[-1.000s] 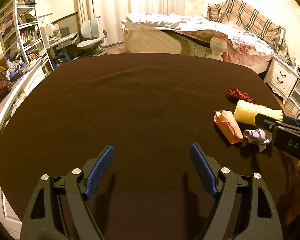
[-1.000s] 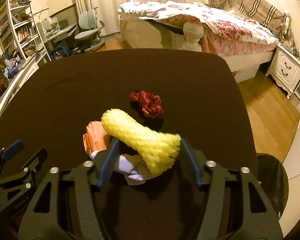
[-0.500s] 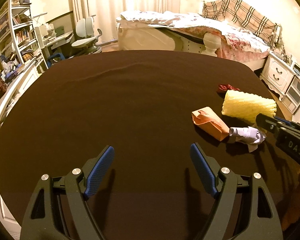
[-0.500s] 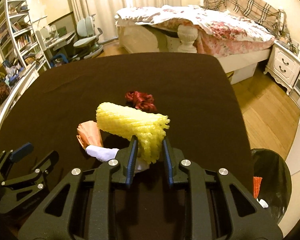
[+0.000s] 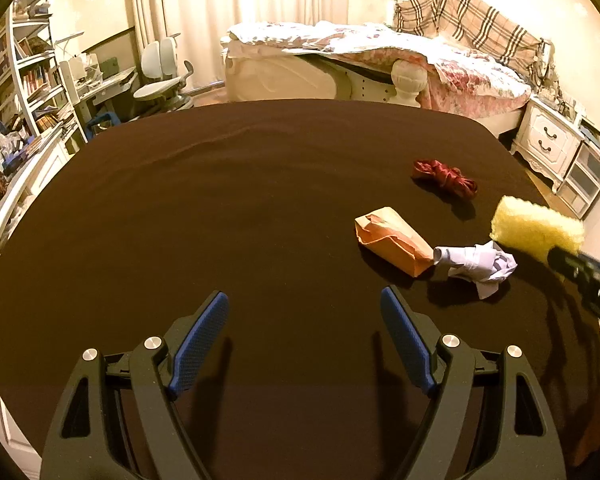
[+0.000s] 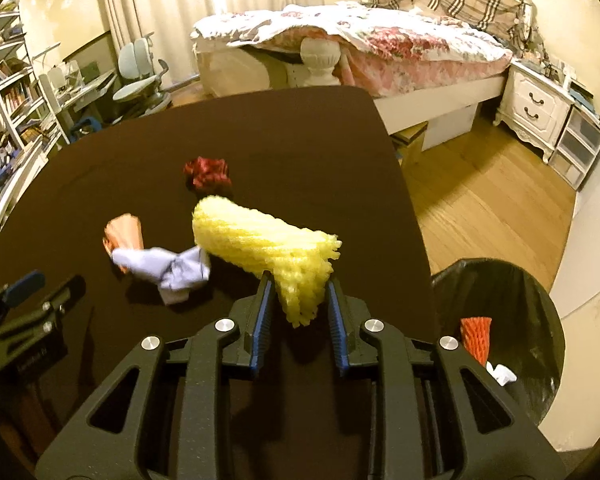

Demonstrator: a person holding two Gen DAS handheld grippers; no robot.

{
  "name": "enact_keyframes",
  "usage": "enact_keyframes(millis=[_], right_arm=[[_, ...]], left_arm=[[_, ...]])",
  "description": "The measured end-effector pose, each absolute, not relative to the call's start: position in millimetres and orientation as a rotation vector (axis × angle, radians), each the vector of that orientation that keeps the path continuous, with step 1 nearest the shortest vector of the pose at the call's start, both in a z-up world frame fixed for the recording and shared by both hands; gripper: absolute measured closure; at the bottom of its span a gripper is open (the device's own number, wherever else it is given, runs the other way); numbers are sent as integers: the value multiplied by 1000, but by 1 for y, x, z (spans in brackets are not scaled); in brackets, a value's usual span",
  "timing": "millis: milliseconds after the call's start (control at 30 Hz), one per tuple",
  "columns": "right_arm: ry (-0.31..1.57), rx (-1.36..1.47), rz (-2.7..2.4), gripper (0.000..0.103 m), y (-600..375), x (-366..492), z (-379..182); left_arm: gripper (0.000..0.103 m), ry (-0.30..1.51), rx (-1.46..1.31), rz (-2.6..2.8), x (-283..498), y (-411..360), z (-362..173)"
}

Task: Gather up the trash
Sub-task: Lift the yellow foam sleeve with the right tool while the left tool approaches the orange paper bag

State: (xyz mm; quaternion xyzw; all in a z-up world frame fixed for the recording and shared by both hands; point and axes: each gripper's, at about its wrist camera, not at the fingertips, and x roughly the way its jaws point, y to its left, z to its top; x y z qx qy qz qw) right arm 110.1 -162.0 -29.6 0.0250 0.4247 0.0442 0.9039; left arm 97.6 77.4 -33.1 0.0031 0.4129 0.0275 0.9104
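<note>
My right gripper (image 6: 298, 300) is shut on one end of a yellow foam net (image 6: 260, 244) and holds it lifted above the dark table (image 6: 300, 152); the net also shows in the left wrist view (image 5: 536, 228). On the table lie a crumpled pale paper (image 6: 168, 266) (image 5: 478, 262), an orange paper bag (image 6: 122, 234) (image 5: 392, 240) and a dark red ribbon bundle (image 6: 208, 172) (image 5: 444, 174). My left gripper (image 5: 304, 312) is open and empty over the near table, left of the trash.
A black-lined trash bin (image 6: 500, 336) stands on the floor right of the table, holding an orange foam net (image 6: 476, 334) and white scraps. A bed (image 6: 360, 40), nightstand (image 6: 536, 104), desk chair (image 6: 136, 80) and shelves (image 5: 24, 80) surround the table.
My right gripper closed on the yellow foam net, lifted it off the table and moved right toward the bin. The left gripper stayed open and shifted slightly.
</note>
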Motion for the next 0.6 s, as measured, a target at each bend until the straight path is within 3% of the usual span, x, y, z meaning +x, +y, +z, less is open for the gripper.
enact_keyframes(millis=[67, 200, 433, 567, 600], right_arm=[[879, 48, 92, 59, -162, 107, -31], [862, 31, 87, 39, -158, 101, -25], [854, 28, 85, 29, -159, 113, -18], [862, 25, 108, 29, -149, 122, -23], [866, 25, 115, 36, -146, 126, -24]], left_arm=[[25, 852, 7, 57, 98, 77, -33], [25, 852, 5, 57, 98, 78, -33], [25, 852, -5, 57, 98, 78, -35], [25, 852, -3, 58, 97, 78, -35], [25, 852, -3, 58, 97, 78, -35]])
